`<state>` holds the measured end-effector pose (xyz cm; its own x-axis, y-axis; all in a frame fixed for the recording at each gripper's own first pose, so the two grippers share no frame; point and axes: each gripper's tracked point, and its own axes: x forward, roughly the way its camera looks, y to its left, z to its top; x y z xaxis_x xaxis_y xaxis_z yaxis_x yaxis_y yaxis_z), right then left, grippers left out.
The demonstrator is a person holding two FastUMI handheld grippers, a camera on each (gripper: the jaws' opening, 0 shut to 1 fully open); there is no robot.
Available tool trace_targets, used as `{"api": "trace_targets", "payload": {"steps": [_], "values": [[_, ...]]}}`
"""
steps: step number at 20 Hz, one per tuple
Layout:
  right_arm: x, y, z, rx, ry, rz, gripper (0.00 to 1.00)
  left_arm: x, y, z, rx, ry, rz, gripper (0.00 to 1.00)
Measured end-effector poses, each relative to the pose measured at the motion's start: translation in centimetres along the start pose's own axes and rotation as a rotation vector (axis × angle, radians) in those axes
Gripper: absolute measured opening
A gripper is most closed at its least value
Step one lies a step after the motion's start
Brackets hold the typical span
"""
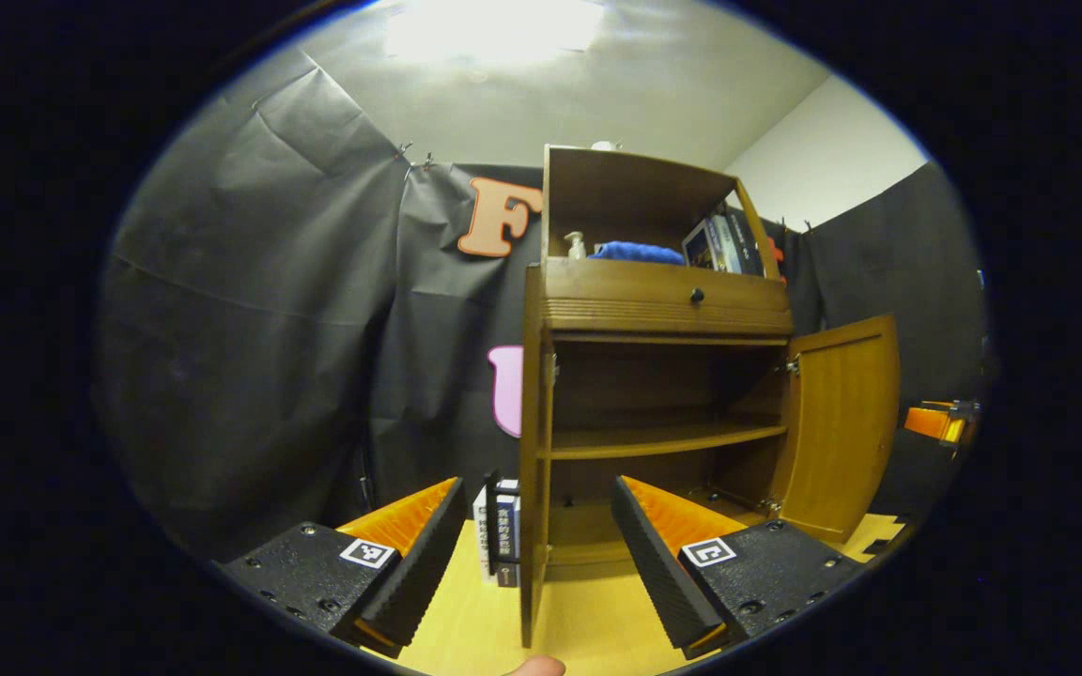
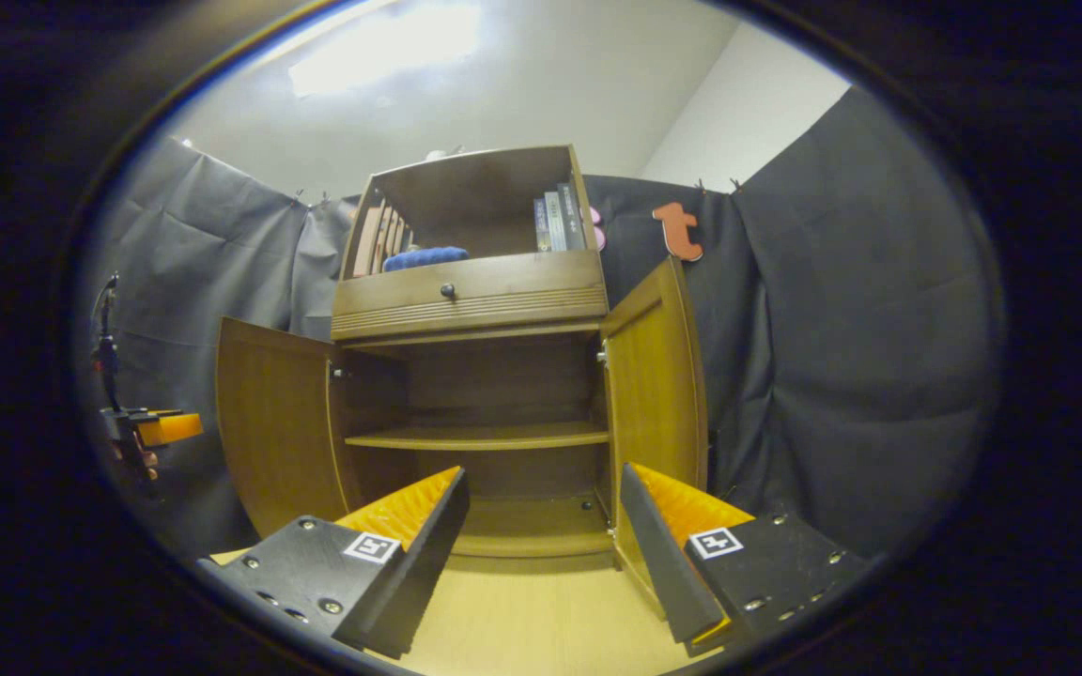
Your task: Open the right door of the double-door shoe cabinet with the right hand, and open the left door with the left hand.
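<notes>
Wooden shoe cabinet (image 2: 475,310) stands on the pale desk (image 2: 541,620), its two doors both swung wide. One drawer with one knob (image 2: 448,291) sits above one inner shelf (image 2: 485,437). The left claw (image 1: 536,540) is spread and holds nothing; the left door (image 1: 532,451) stands edge-on between its fingers. The right claw (image 2: 546,535) is likewise spread and empty, with the right door (image 2: 658,394) just above its right finger.

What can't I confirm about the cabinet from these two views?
- Left door: edge-on in left gripper view, its face hidden.
- Books beside the cabinet: partly behind that door.
- Lower compartment floor: partly covered by right gripper fingers.
- Items on top: too small.
</notes>
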<state>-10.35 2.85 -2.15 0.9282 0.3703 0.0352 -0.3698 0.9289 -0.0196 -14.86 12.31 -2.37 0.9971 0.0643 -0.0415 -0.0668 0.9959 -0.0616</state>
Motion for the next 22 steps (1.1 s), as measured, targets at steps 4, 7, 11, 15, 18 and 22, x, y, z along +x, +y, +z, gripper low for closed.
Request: {"api": "trace_targets", "payload": {"steps": [4, 7, 11, 15, 18, 22], "values": [[-1.0, -1.4, 2.6, -0.004, -0.044, -0.035, 0.96, 1.0, -3.7, 0.6, -0.025, -0.010, -0.057, 0.93], [-1.2, -2.4, 3.7, -0.013, -0.068, -0.074, 0.96, 2.4, -5.0, 0.4, -0.026, -0.005, -0.062, 0.93], [0.0, -2.5, 3.4, -0.022, -0.072, -0.082, 0.94, 5.2, -6.4, -0.1, -0.044, 0.001, -0.058, 0.95], [2.6, -1.5, 2.4, -0.018, -0.059, -0.078, 0.94, 8.3, -8.2, -1.0, -0.088, 0.010, -0.066, 0.92], [4.8, -0.2, 2.0, -0.028, -0.073, -0.073, 0.94, 10.8, -9.5, -1.3, -0.100, -0.006, -0.063, 0.92], [7.6, 1.0, 1.1, -0.034, -0.077, -0.080, 0.96, 13.4, -10.7, -2.3, -0.090, -0.024, -0.050, 0.95]]}}
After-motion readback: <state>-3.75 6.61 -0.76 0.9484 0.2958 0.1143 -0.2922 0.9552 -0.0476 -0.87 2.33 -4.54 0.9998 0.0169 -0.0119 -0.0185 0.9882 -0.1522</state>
